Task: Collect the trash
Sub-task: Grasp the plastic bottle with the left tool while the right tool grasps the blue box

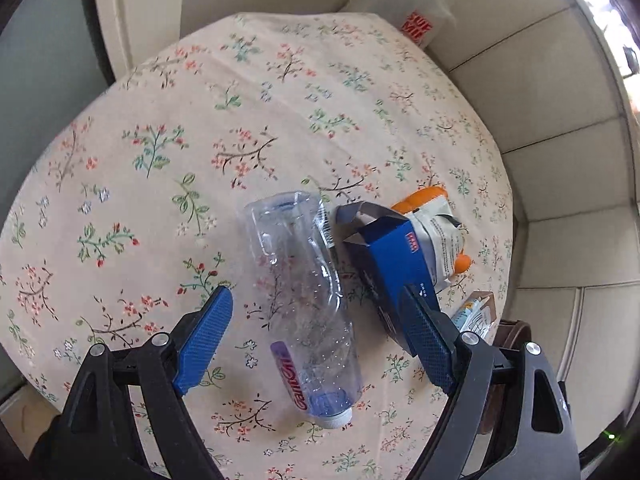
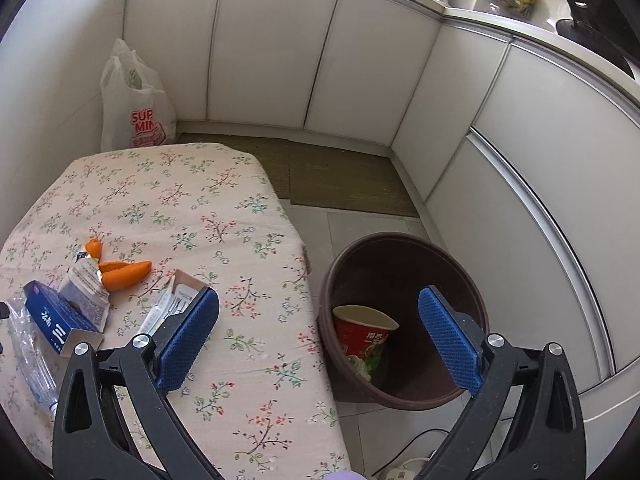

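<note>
Left wrist view: left gripper (image 1: pixel 320 336) tilts steeply down over the table (image 1: pixel 160 128) w/ floral cloth, jaws wide apart & gripping nothing, straddling a clear plastic bottle (image 1: pixel 304 292) lying flat, cap toward cam; blue carton (image 1: pixel 390 264) & crumpled wrapper (image 1: pixel 440 236) on orange peel (image 1: pixel 420 200) sit just right of it. Right wrist view: right gripper (image 2: pixel 320 344) angled down past the table edge, jaws wide & empty; only here a brown bin (image 2: pixel 400 392) on the tiled floor shows, red noodle cup (image 2: pixel 360 332) inside, plus white cabinets (image 2: pixel 272 52) & plastic bag (image 2: pixel 136 100) by the wall.
</note>
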The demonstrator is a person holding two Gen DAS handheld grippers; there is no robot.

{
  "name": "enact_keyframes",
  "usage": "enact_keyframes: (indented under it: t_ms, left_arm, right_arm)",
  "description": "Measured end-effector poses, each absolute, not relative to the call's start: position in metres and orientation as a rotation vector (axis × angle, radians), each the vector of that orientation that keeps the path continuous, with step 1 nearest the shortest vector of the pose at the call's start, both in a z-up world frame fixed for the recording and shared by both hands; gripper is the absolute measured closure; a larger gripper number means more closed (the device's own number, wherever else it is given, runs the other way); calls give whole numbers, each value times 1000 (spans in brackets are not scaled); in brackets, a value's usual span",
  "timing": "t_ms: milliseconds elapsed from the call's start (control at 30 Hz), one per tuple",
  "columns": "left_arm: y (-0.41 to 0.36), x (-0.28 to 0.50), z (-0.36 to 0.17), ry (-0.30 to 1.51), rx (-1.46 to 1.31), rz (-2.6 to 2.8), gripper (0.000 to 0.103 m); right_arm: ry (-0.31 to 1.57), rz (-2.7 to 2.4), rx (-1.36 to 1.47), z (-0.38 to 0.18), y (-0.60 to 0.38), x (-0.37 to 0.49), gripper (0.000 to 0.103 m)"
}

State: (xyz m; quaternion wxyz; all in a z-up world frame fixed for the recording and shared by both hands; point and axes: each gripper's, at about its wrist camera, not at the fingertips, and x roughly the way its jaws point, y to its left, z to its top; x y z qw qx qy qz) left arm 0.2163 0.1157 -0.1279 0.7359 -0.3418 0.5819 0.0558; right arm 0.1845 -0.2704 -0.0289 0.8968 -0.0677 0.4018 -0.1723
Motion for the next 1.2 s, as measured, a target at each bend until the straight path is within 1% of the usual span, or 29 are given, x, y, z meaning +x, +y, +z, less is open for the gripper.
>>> enact_keyframes:
  t_ms: [233,400,633,667,733,767,867,933,1000,1200]
  left_arm:
    - [125,213,-146,1297,-848,137,21]
    - [122,224,-146,1293,-764,192,21]
    - [114,239,-176,1359,-809,190,22]
    - [112,240,-177,1356,-791,195,23]
    - [110,241,-173,1339,-737,194,42]
    - [109,242,-173,1337,-731,175,45]
    - [112,240,-170,1322,-730,132,46]
    - [116,237,-160,1289,-717,117,46]
    - [121,233,-140,1234,-686,100,47]
    - [122,211,-47,986,-446,74,48]
  right_arm:
    - [864,-265,-166,-45,-233,199,7]
    - [881,-233,-202,-54,-217,204,7]
    - [916,-171,-199,-63,-207,211,7]
    - [927,-141,-191,-65,-204,213,7]
    - [954,-74,-166,-68,-197,216,7]
    - [965,-38,-159,-70,-192,218,7]
    - [977,39,-184,-77,-171,221,7]
    - [978,95,-209,-81,-154,223,7]
    - [982,161,-241,-84,-136,224,7]
    - [956,325,-383,-94,-78,226,7]
